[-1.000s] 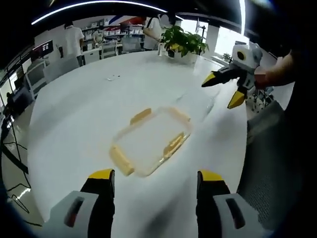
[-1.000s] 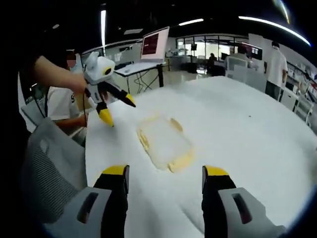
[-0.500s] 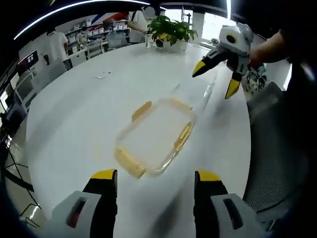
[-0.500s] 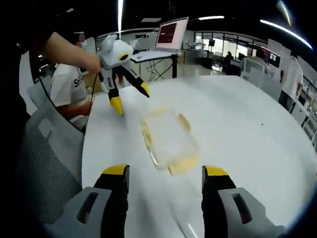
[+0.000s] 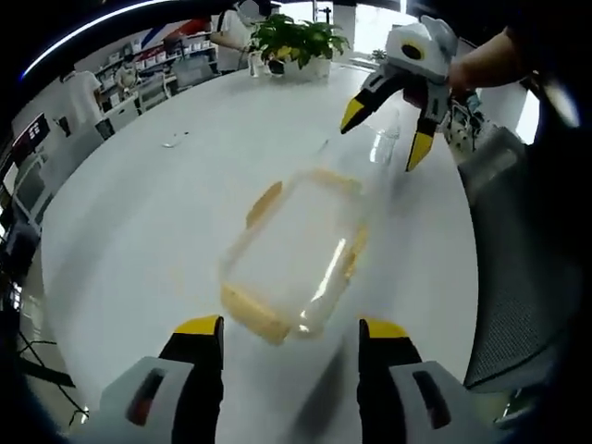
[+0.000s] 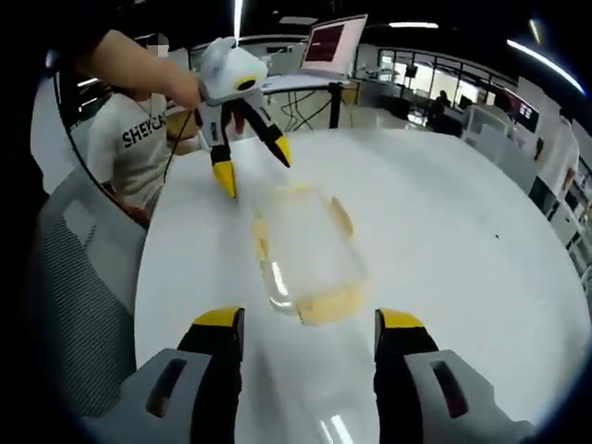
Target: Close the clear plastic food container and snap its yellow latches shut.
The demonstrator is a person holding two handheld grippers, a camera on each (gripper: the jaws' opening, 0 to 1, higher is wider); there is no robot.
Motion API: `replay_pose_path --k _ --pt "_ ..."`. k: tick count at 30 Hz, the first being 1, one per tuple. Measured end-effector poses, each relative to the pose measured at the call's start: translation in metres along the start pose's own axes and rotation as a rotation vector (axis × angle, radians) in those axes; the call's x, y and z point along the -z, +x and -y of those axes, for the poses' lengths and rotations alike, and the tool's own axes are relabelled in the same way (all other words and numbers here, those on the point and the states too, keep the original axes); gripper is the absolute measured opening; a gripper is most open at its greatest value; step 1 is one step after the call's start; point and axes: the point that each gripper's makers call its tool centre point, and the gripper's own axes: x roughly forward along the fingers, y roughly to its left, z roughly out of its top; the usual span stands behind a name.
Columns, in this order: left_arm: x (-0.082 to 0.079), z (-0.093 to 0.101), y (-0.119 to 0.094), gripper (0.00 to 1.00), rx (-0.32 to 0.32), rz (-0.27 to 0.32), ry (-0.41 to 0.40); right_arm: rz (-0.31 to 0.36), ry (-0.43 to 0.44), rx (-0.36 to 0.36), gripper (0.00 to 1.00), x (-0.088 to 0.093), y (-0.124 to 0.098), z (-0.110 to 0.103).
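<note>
- The clear container point(image 5: 296, 245) is lying on the white table point(image 5: 139, 213).
- The left gripper point(image 6: 250, 157), jaws spread, is hovering above its far end.
- The right gripper point(image 5: 381, 123), also spread, is pointing down near the container's far end.

This looks like an open-plan office or lab workspace. A large white oval surface point(image 5: 139, 231) fills the middle, with a grey mesh-backed office chair point(image 6: 79, 305) pulled up at its edge. Beyond it an open laptop with a reddish screen point(image 6: 338, 42) sits on a raised stand, a leafy green potted plant point(image 5: 296, 42) stands at the far rim, and rows of desks with monitors point(image 6: 518, 106) run under long ceiling strip lights point(image 6: 546, 60), where several people stand.
</note>
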Motion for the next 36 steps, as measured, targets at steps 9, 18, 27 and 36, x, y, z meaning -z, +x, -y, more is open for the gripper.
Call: replay_pose_path --k 9,18,27,36 --pt "0.008 -0.010 0.007 0.56 0.029 -0.075 0.096 -0.036 -0.010 -0.027 0.54 -0.002 0.015 0.004" --pt "0.009 -0.019 0.014 0.55 0.052 -0.127 0.182 -0.095 -0.056 -0.049 0.54 0.000 0.027 0.009" --pt "0.005 -0.027 0.022 0.52 0.079 -0.172 0.279 -0.155 -0.089 -0.068 0.55 0.007 0.036 0.013" --pt "0.015 -0.030 0.028 0.47 0.122 -0.239 0.348 -0.228 -0.163 -0.105 0.51 0.013 0.045 0.015"
